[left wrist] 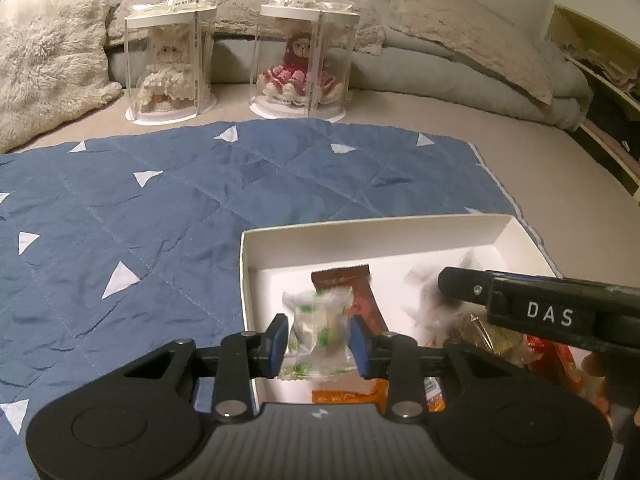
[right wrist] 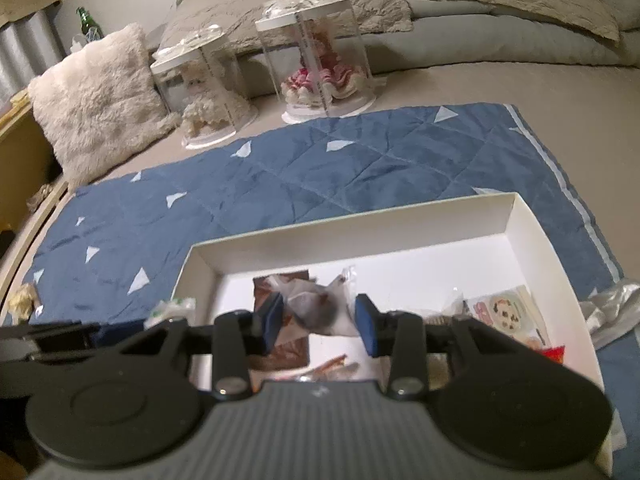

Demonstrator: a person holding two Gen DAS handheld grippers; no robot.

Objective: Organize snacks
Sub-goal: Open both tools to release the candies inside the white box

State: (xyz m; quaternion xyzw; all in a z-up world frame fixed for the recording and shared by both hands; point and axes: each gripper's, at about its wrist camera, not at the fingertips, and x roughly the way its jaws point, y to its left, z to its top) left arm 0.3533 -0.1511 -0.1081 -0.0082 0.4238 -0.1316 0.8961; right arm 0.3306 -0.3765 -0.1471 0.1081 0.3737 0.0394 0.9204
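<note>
A white cardboard box (left wrist: 360,228) lies on a blue quilt and holds several wrapped snacks, among them a brown bar (left wrist: 360,280). My left gripper (left wrist: 320,344) hangs over the box's left part. A white-and-green wrapped snack (left wrist: 316,332) sits blurred between its blue pads, which stand apart and do not clamp it. My right gripper (right wrist: 320,320) is over the middle of the box (right wrist: 360,232). A clear-wrapped dark snack (right wrist: 316,308) is loose between its parted pads. One black finger (left wrist: 460,284) of the right gripper reaches in from the right in the left wrist view.
Two clear cases with dolls (left wrist: 300,64) (left wrist: 168,68) stand beyond the blue quilt (left wrist: 160,200). A fluffy pillow (right wrist: 96,96) lies at the far left. A crumpled silver wrapper (right wrist: 612,304) lies right of the box, and a small pale packet (right wrist: 24,300) at the quilt's left edge.
</note>
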